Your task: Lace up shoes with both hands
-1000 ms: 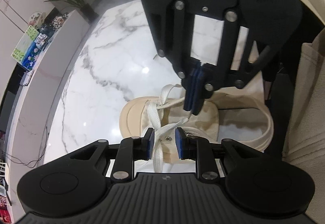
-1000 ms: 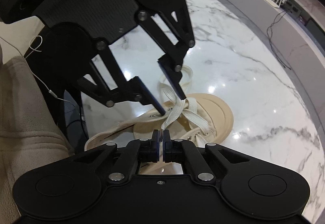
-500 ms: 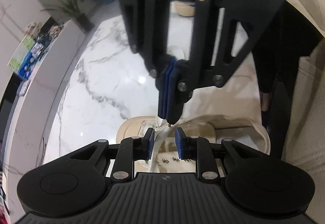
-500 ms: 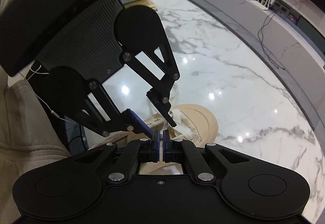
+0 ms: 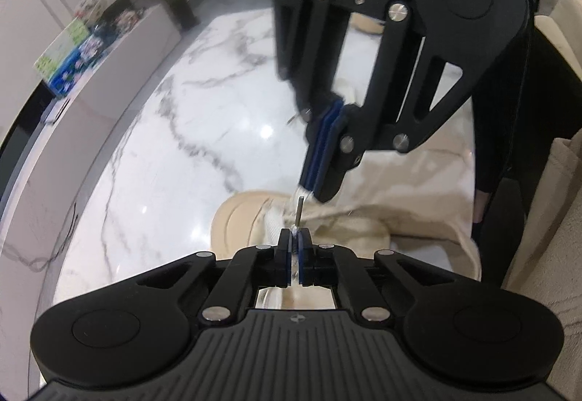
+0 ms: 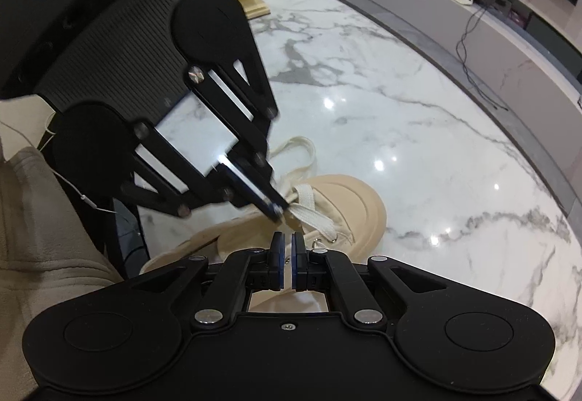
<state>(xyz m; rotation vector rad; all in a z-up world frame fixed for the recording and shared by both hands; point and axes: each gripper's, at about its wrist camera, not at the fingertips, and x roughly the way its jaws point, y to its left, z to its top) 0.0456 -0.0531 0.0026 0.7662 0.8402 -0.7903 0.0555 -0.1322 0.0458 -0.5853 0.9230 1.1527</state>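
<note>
Cotton lace [image 6: 309, 215]: flat, limp, light. My left gripper [image 5: 294, 248] jaws clamped on its stiff tip; right gripper [image 6: 285, 253] jaws nearly together, pinching lace above the shoe [image 6: 349, 204].

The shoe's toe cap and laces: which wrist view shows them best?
The right wrist view: the shoe shows its rounded toe and the laces crossing. In the left wrist view the shoe is mostly hidden behind both grippers, only part of the toe showing.
</note>
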